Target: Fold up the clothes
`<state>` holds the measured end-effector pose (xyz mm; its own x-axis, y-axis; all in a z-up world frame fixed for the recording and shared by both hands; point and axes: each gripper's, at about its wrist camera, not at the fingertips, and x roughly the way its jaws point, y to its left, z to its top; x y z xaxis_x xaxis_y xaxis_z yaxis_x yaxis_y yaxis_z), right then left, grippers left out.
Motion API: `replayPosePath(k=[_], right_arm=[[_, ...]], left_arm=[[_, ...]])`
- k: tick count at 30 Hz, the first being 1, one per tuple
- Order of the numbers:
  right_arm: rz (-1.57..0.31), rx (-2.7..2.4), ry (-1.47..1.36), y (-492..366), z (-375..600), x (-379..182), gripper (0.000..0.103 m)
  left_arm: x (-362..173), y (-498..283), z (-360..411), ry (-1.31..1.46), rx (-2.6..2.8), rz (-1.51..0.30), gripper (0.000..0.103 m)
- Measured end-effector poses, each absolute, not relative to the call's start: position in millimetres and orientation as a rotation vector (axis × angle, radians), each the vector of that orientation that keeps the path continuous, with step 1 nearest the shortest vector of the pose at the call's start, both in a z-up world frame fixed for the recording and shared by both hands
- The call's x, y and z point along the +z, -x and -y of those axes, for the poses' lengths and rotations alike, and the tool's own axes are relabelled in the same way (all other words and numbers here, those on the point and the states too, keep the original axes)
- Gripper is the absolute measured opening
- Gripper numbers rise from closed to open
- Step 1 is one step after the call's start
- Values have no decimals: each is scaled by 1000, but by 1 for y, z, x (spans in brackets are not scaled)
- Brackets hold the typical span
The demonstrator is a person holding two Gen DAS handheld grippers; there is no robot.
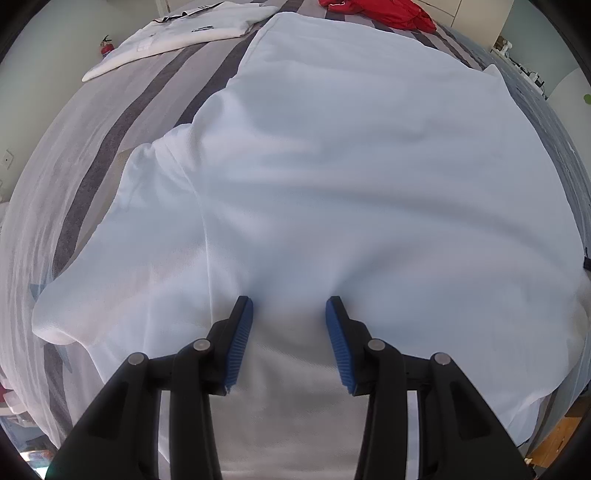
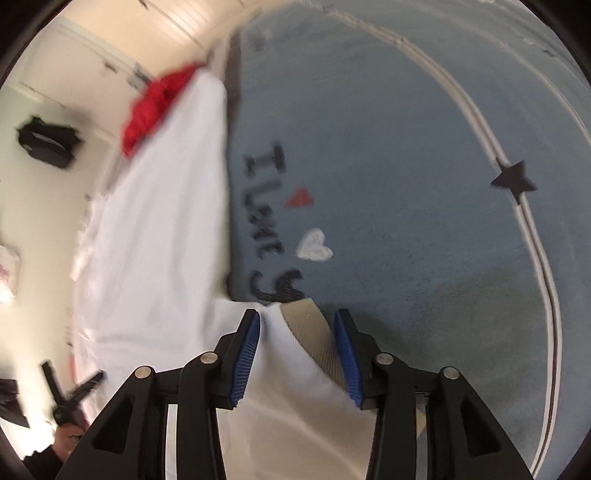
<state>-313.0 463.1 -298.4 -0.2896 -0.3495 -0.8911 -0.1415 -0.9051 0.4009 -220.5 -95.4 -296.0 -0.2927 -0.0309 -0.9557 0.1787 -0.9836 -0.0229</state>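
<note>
A white shirt (image 1: 332, 166) lies spread over the striped bed, one short sleeve (image 1: 122, 258) out to the left. My left gripper (image 1: 289, 306) is open, its blue pads resting on the shirt's near part, cloth between them. In the right wrist view, my right gripper (image 2: 298, 319) is open over the shirt's edge (image 2: 280, 369), where a beige ribbed band (image 2: 314, 332) shows between the pads. The rest of the shirt (image 2: 159, 221) stretches away to the left. The view is blurred.
A folded white garment (image 1: 177, 40) lies at the bed's far left and a red garment (image 1: 388, 13) at the far end, also in the right wrist view (image 2: 155, 107). A blue blanket (image 2: 406, 166) with lettering and hearts lies right of the shirt. The other gripper (image 2: 74, 398) shows at lower left.
</note>
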Motion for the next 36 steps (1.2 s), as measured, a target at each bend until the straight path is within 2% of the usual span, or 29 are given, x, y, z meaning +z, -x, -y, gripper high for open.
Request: replayPosePath(k=[2,5,8,11,13,14,15,18,21,25,33,36], right_arm=[[683,-2304,-1792,316,-464,-308,9],[683,-2386,-1728,313,-468,-290,6],[658,-2560,-1538,302,-471,-240,6],[502,-2681,-1468,293,-463,-210,6],[426,-2680,-1547,294,-460,-224,14],[425,-2663,-1612,296,-462,-237,26],[424,-2644,-1677,298,-465,-250,27],[438,-2649,-1769,301,-483,-268,27],[528,-2763,-1664,286,-505,-249,27],[629,-2693,-1690,258,-525,-250,28],[643,-2523,-1728,204,-514,-276,28],[583,-2518,-1757,209,-507,-292,28]], left_arm=[[-294,223,94,-1785,-2424,-185,38],[-291,226,92,-1784,-2429,-187,38],[-288,231,90,-1784,-2433,-190,38],[-285,236,87,-1782,-2430,-196,38],[-283,241,85,-1778,-2424,-205,39],[-282,243,85,-1777,-2422,-209,39],[-280,245,84,-1777,-2418,-213,39],[-276,251,82,-1781,-2422,-213,39],[-273,258,80,-1779,-2428,-220,39],[-266,266,76,-1750,-2402,-260,39],[-251,282,65,-1741,-2387,-243,39],[-245,285,60,-1737,-2378,-244,39]])
